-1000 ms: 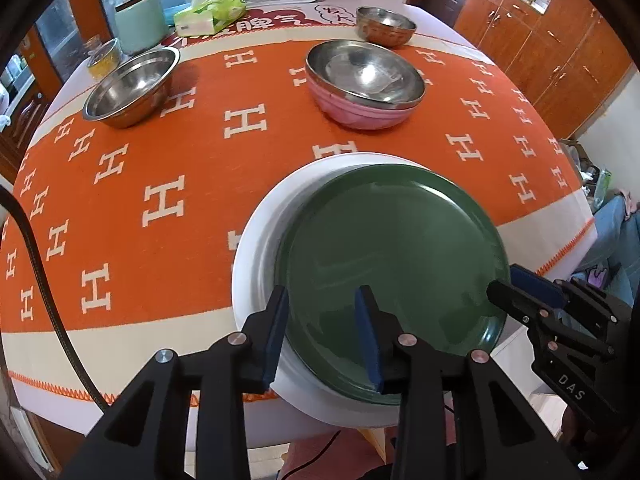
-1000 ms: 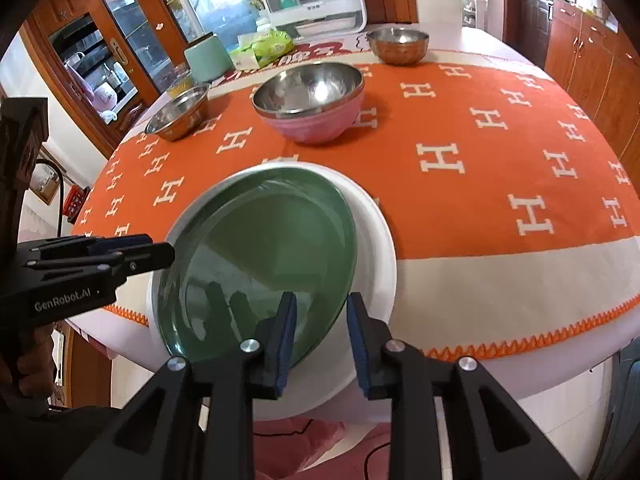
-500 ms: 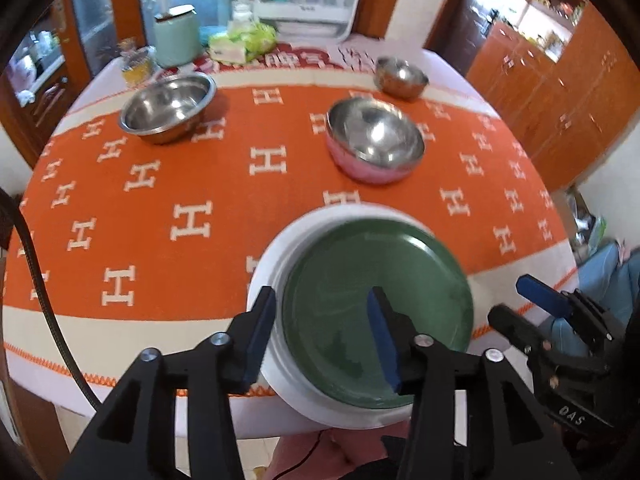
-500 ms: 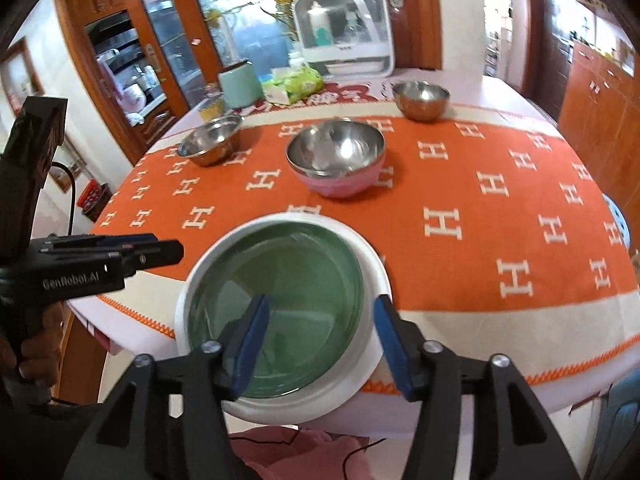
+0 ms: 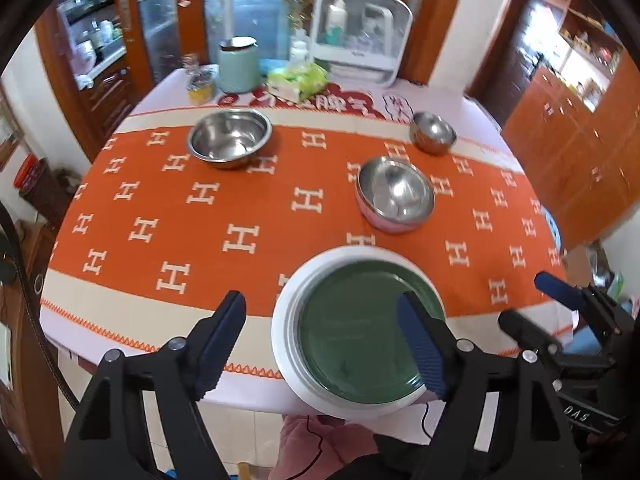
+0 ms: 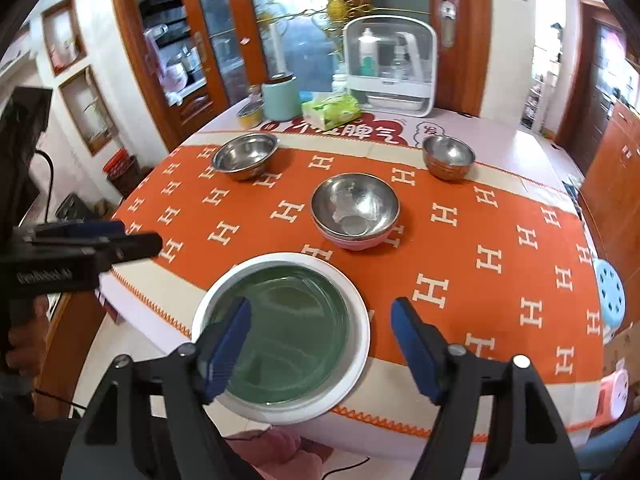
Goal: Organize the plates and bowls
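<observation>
Green plate (image 5: 362, 328) sits nested on the white plate (image 5: 286, 320) at the near edge of the worktop (image 6: 500, 240) — the plates look stacked. Both the left tongs (image 5: 320, 344) and right tongs (image 6: 320, 344) hang spread and empty above them. Bowls come next, probably: the pink bowl (image 6: 355, 210) just beyond, the wide steel bowl (image 6: 245, 155) and small steel bowl (image 6: 448, 157) farther back — one must be gripped by its rim and nested.

tablecloth (image 5: 240, 216): repeated "H" | right hand-held gripper (image 5: 576, 412): "DAS" (partly hidden) | red mat (image 6: 344, 130): Chinese characters
</observation>
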{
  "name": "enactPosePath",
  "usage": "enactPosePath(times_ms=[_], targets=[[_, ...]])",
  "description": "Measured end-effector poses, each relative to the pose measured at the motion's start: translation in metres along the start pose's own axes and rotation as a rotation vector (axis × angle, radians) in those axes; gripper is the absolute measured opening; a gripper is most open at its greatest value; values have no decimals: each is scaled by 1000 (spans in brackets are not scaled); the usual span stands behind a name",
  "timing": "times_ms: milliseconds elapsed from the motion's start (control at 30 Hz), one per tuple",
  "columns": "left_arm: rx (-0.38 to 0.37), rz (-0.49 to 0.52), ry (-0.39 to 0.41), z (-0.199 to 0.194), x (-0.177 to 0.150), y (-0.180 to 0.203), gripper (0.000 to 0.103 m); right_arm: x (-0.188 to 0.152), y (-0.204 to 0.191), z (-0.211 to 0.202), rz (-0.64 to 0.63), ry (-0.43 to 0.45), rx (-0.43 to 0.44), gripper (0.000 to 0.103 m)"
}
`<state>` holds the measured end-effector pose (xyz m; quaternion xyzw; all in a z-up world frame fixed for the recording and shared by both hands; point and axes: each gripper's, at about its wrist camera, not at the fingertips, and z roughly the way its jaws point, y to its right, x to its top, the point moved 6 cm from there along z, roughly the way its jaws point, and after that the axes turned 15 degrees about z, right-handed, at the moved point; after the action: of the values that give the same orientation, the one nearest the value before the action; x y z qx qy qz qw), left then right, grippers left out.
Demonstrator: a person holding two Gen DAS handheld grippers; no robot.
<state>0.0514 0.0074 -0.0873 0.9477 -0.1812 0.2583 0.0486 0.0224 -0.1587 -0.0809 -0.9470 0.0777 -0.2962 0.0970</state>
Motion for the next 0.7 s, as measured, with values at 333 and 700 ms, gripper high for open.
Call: enactPosePath(times_ms=[333, 700], targets=[[72, -59, 29, -18, 8, -23, 77, 17, -15, 5, -82, -5, -18, 76], [104, 10, 108, -19, 52, -75, 78, 53, -62, 24, -81, 39, -45, 76]])
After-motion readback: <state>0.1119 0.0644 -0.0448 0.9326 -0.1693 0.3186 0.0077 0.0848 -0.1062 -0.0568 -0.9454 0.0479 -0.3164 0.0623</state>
